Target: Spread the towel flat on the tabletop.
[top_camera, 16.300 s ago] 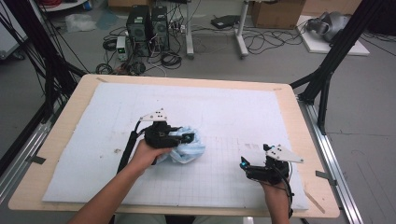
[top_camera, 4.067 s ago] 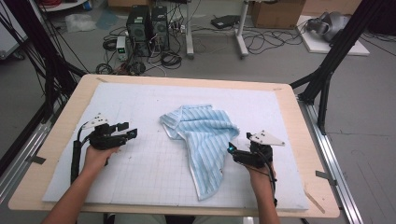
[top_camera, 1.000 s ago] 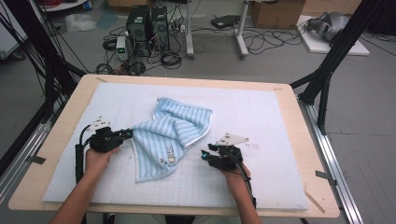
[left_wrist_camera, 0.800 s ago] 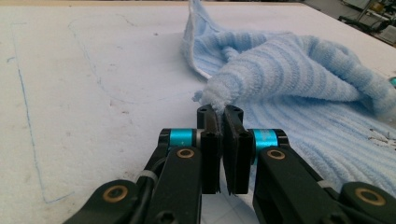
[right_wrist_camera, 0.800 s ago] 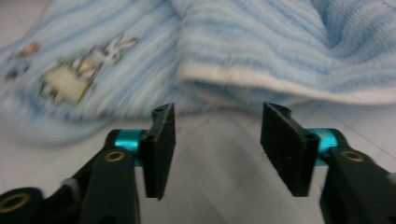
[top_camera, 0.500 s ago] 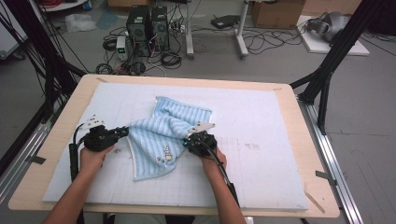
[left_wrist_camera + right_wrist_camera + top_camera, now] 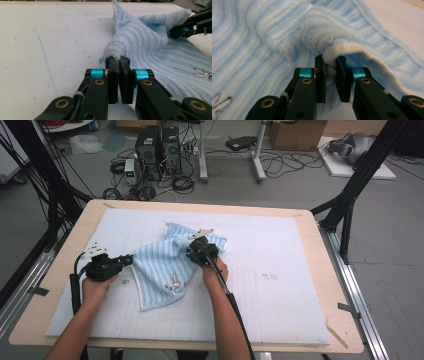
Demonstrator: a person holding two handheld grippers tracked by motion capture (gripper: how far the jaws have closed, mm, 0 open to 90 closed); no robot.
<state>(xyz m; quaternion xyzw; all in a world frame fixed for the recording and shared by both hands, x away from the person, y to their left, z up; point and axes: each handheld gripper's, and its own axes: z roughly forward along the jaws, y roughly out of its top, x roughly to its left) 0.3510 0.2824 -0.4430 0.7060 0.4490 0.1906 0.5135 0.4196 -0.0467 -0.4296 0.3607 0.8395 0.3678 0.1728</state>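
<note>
Blue striped towel [image 7: 167, 265] lies crumpled left of centre in the high view, on the white gridded mat [image 7: 280, 285] that covers the wooden counter [image 7: 330, 270]. One corner of it points to the lower left of the frame; a small embroidered motif [image 7: 173, 281] shows near the lower edge.

Left gripper [image 7: 125, 261], at the left of the high view: fingers clamped together on the towel's left edge. In the left gripper view a bunched fold rises straight out of the closed pads [image 7: 112, 75].

Right gripper [image 7: 194, 254], centre of the high view: fingers have just been closing and pinch a raised ridge of towel near its upper right. In the right gripper view the cloth is squeezed between the pads [image 7: 320, 75].

Surroundings: nothing lies between the two grippers but the towel itself. Each gripper's cable trails back along its forearm toward the bottom of the frame. Beyond the counter's far edge, computer towers [image 7: 159, 145] and loose cables [image 7: 280, 162] sit on the floor; black frame struts [image 7: 350, 190] stand at the upper right.
</note>
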